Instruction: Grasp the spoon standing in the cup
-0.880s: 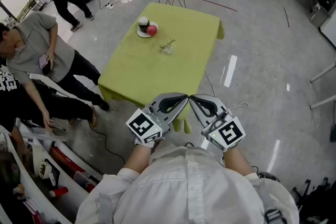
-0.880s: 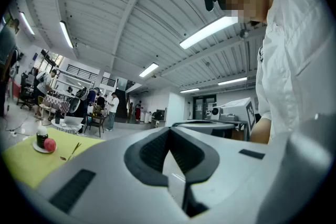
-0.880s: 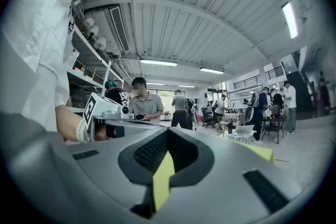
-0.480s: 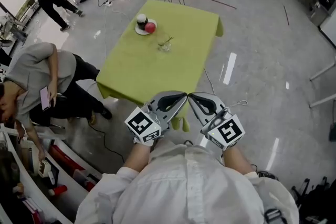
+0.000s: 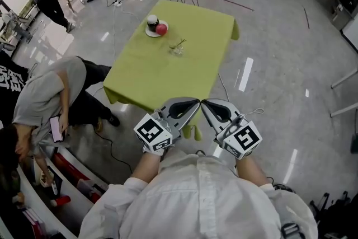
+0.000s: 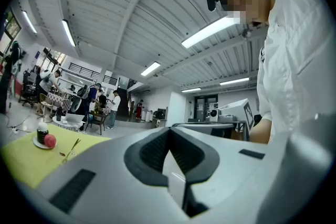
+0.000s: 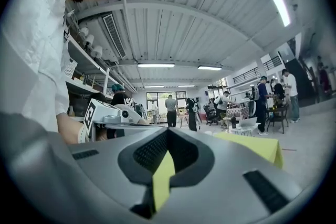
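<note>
On the yellow-green desk [image 5: 162, 73] the spoon [image 5: 180, 43] stands in its cup [image 5: 177, 51]. The left gripper [image 5: 196, 103] and right gripper [image 5: 203, 104], jaws together and empty, hover well apart from it, probably a starting pose.

No word or number can be read. White lettering on a black shirt [image 5: 8, 80] at the head view's left edge is cut off, unreadable.

We see a desk [image 5: 146, 84] draped in a yellow-green cloth [image 5: 207, 36], standing on a glossy floor [image 5: 279, 47]. A small white plate [image 5: 151, 35] sits towards its far left corner. Near the plate, closer to the middle, stands a clear cup [image 5: 177, 51] with a spoon [image 5: 179, 43] leaning in it.
</note>
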